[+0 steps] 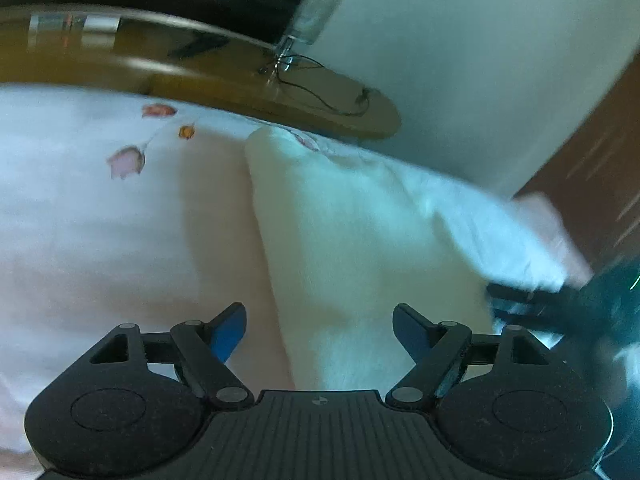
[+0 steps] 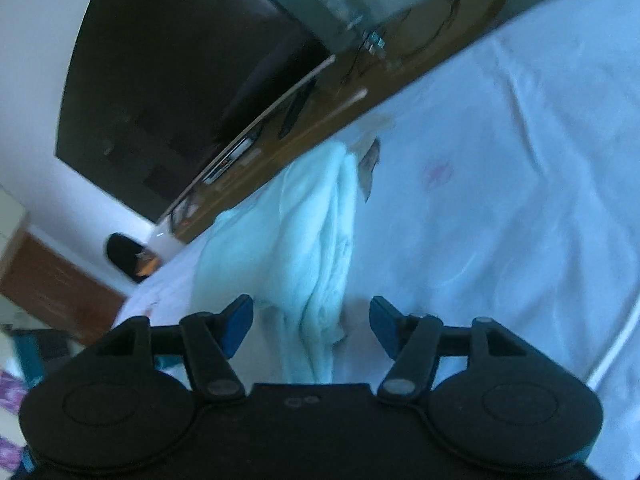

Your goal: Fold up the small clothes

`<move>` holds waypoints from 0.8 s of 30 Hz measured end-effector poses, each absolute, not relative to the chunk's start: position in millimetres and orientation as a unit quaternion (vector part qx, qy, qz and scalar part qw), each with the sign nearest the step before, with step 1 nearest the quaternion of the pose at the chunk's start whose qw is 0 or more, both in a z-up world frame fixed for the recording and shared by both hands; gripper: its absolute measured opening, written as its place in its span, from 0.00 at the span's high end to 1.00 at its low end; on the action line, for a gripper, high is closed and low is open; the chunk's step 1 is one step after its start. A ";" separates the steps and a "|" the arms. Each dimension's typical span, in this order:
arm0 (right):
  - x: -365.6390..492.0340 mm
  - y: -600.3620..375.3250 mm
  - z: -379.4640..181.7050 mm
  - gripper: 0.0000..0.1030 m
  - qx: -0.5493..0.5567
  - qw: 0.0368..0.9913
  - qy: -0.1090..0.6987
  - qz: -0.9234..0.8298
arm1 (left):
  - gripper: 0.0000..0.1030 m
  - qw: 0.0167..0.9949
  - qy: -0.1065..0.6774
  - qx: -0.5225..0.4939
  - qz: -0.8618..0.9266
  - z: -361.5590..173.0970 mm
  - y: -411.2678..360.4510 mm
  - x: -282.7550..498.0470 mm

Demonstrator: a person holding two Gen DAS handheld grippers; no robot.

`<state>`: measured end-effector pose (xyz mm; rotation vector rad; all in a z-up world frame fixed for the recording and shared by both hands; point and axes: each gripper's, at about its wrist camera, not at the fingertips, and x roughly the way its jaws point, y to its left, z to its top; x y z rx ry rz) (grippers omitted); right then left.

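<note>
White bedsheet [image 1: 92, 220] w/ small pink flower print covers the bed, wooden headboard [image 1: 168, 72] behind it, glass [image 1: 316, 12] up on the ledge. Pale fluffy cloth [image 1: 360, 240] lies bunched on the sheet, ahead of both tools. Left gripper [image 1: 319, 330] fingers spread apart, nothing btwn them. Right gripper [image 2: 311, 326] also apart, cloth [image 2: 316, 240] running into the gap but not clamped. Both views blurry.
</note>
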<state>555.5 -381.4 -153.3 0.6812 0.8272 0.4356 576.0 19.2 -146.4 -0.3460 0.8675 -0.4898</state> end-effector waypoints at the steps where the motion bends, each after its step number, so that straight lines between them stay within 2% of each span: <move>1: 556.4 -382.8 -156.1 0.35 0.327 0.833 0.394 0.209 | 0.24 0.858 0.417 -0.184 -0.236 -150.2 23.3 579.8; 2: 557.1 -384.1 -158.4 0.35 0.331 0.829 0.396 0.213 | 0.28 0.852 0.423 -0.200 -0.236 -154.5 26.7 583.8; 3: 557.7 -385.5 -160.2 0.35 0.336 0.826 0.397 0.217 | 0.37 0.843 0.430 -0.217 -0.239 -159.6 29.2 587.8; 4: 557.9 -387.6 -161.3 0.35 0.343 0.823 0.395 0.221 | 0.39 0.836 0.435 -0.230 -0.244 -164.3 30.8 590.5; 9: 563.7 -390.9 -164.7 0.36 0.354 0.810 0.399 0.243 | 0.39 0.809 0.452 -0.258 -0.273 -174.2 28.1 603.0; 13: 574.3 -380.4 -164.6 0.48 0.343 0.802 0.415 0.259 | 0.39 0.801 0.466 -0.253 -0.278 -174.5 20.9 616.8; 21: 589.4 -365.2 -162.7 0.50 0.331 0.802 0.420 0.268 | 0.39 0.809 0.470 -0.222 -0.275 -170.8 6.6 624.8; 24: 588.4 -365.7 -160.9 0.56 0.314 0.807 0.422 0.269 | 0.39 0.820 0.463 -0.201 -0.271 -167.9 1.6 621.2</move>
